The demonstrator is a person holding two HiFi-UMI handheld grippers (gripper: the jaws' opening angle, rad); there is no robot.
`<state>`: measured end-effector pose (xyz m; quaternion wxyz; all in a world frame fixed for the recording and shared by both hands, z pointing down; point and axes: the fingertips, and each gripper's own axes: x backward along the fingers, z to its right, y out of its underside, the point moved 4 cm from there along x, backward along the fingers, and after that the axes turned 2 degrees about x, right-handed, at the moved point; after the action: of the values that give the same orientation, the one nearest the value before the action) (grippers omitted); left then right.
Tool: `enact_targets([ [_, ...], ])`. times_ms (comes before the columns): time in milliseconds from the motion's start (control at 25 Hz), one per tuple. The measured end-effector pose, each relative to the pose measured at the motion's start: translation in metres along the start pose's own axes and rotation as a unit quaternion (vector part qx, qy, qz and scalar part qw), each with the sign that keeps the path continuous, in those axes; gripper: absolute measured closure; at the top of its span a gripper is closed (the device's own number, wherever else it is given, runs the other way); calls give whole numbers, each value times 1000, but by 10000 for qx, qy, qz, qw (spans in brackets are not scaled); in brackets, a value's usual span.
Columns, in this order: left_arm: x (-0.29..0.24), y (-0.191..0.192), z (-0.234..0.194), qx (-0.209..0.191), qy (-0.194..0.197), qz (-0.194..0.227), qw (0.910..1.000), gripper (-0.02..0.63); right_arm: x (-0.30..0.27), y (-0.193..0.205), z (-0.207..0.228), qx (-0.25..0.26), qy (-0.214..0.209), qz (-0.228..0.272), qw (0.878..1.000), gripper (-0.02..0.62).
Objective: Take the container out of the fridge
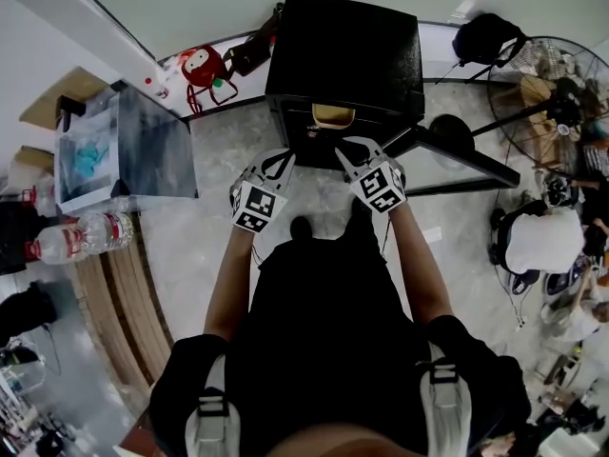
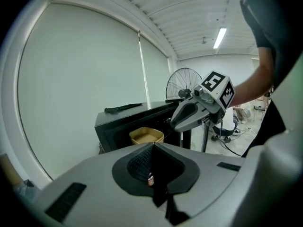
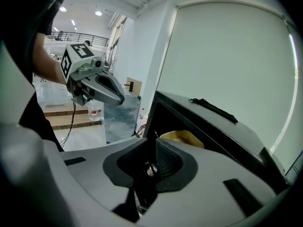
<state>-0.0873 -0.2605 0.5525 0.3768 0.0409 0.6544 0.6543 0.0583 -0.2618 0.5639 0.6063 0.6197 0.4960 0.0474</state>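
Sitting on a shelf just inside the open black fridge [image 1: 343,50] is the tan container [image 1: 333,115], an open-topped tub with a rolled rim. It is near the front edge of the opening. Whether it holds anything cannot be told from any view. The fridge is a small floor-standing unit, and its door [image 1: 455,158] is swung wide to the person's right.

The person stands directly in front of it with both tools held low and side by side, pointing at the opening. The left gripper [image 1: 276,160] and the right gripper [image 1: 357,150] are both short of the container and touch nothing. In each gripper's own view the two ribbed pads are pressed together along a single seam with nothing between them, so both tools are closed and empty.

The step in hand looks like the reach toward the tub, with the task barely begun. To do it well, the jaws would need to spread before going in, since closed tips would only push the tub deeper. A grip on the rim or a side wall seems best, perhaps one tool on each side. The tub should come straight out and level, in case it is full.

Further out, a glass-fronted cabinet [image 1: 124,150] and water bottles [image 1: 81,234] stand to the left, and a floor fan [image 1: 547,89] to the right.
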Motion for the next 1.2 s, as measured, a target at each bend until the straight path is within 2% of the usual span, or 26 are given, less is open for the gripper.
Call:
enact_targets([
  [200,1,3,-3,87,-123,-20,9999,588,-11,-2,7,280,-104,-78,9995,533],
  [640,13,14,-14,165,-353,-197,9990,588,-30,3,17,413,-163,-158,9989,528],
  [960,15,16,-23,279,-532,-263,9978,588,-47,8,19,749,-269,-352,9962,528],
  [1200,12,17,-26,410,-682,-279,9964,586,-59,21,26,1098,-301,-701,9910,528],
])
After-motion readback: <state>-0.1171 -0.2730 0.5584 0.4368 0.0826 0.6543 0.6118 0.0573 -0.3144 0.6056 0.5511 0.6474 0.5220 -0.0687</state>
